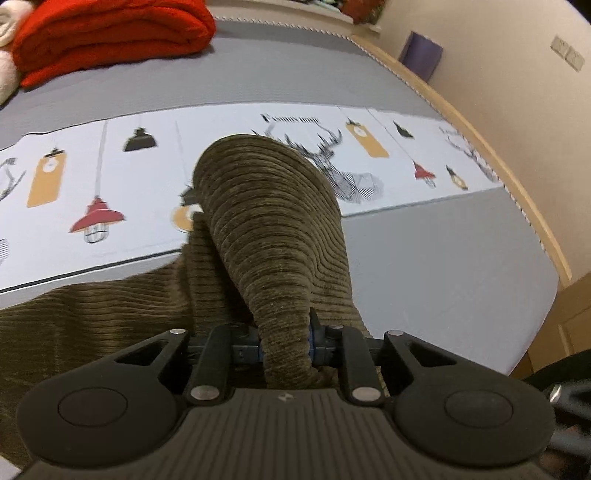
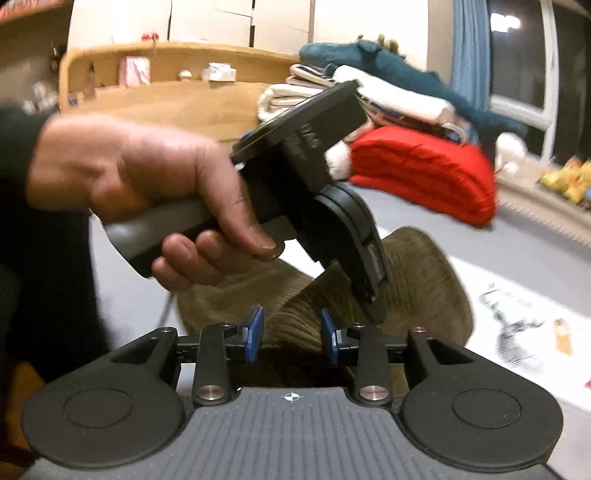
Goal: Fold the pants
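Note:
The pants [image 1: 266, 221] are olive-brown corduroy and lie on a bed. My left gripper [image 1: 284, 347] is shut on a bunched fold of the pants and lifts it, so the cloth arches up ahead of the fingers. In the right wrist view the left gripper [image 2: 373, 302], held by a hand [image 2: 147, 184], points down into the pants [image 2: 424, 280]. My right gripper [image 2: 291, 332] is open, its blue pads [image 2: 255, 332] apart on either side of a corduroy fold just below the left gripper.
The bed has a grey cover [image 1: 443, 277] and a white band printed with lamps and deer [image 1: 110, 177]. A folded red blanket [image 1: 110, 33] and stacked linens [image 2: 369, 96] lie at the far end. A wooden bed edge [image 1: 480, 140] and headboard [image 2: 177, 99] border it.

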`<state>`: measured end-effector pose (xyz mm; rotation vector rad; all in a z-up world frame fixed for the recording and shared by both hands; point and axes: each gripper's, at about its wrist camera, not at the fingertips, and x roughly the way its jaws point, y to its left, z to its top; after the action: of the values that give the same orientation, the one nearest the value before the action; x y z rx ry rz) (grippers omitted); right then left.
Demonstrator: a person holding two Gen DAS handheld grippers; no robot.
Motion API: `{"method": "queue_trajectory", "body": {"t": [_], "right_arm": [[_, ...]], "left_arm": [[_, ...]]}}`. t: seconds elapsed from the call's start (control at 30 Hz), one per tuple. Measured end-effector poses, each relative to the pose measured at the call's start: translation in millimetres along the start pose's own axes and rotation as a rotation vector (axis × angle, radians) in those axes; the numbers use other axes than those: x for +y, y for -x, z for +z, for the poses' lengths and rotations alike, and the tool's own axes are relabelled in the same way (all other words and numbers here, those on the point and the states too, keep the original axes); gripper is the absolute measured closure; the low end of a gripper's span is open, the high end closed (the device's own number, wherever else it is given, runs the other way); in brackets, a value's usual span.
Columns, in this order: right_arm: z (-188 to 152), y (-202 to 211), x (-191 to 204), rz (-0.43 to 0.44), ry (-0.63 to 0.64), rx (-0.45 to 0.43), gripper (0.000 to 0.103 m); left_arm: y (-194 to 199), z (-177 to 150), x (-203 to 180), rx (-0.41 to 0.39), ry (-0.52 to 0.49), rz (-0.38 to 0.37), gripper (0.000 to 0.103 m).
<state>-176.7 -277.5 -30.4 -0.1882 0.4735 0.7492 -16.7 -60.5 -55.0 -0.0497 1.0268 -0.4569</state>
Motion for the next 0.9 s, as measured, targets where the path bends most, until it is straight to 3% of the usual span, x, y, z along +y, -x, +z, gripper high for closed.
{"method": "queue_trajectory", "body": {"t": [0.1,0.2,0.37,0.53,0.57,0.7,0.73,0.8,0.9], "right_arm": [[18.4,14.4,-30.1,0.087,-0.166,-0.022,0.05],[29.6,18.9,-58.8,0.032,-0.28,-0.055,0.039],[24.8,-11.7,-91.3,-0.101,-0.411,-0.001,0.036],[5.8,-64.1,-101.6,-0.073,-0.635,0.082,0.035],[2.7,-73.1,-101.8,-0.073,-0.661,0.089,0.034],[-10.9,-112.4,-93.6,-0.033,-0.742,0.167,0.032],[-14.0,-120.5,-92.9,-0.022,-0.763,0.185,0.031],[-19.6,-137.0,-89.7,0.007,-0.808,0.214,0.03],[-22.3,-153.1,-84.4,0.042,-0.861,0.243,0.027]], "left_arm": [[22.6,-0.6,19.6,-0.034,0.031,0.003,0.083],[46.4,-4.4,44.0,-0.067,0.063,0.01,0.083],[84.3,-15.2,101.9,-0.118,0.145,0.044,0.083],[116.8,-32.8,176.0,-0.141,0.253,0.138,0.082],[119.0,-36.9,190.0,-0.132,0.271,0.157,0.079],[126.7,-52.0,241.1,-0.117,0.381,0.274,0.025],[128.2,-54.8,250.9,-0.123,0.413,0.271,0.019],[124.7,-60.1,269.7,-0.098,0.494,0.245,0.019],[110.1,-65.6,280.0,-0.034,0.533,0.198,0.018]]}}
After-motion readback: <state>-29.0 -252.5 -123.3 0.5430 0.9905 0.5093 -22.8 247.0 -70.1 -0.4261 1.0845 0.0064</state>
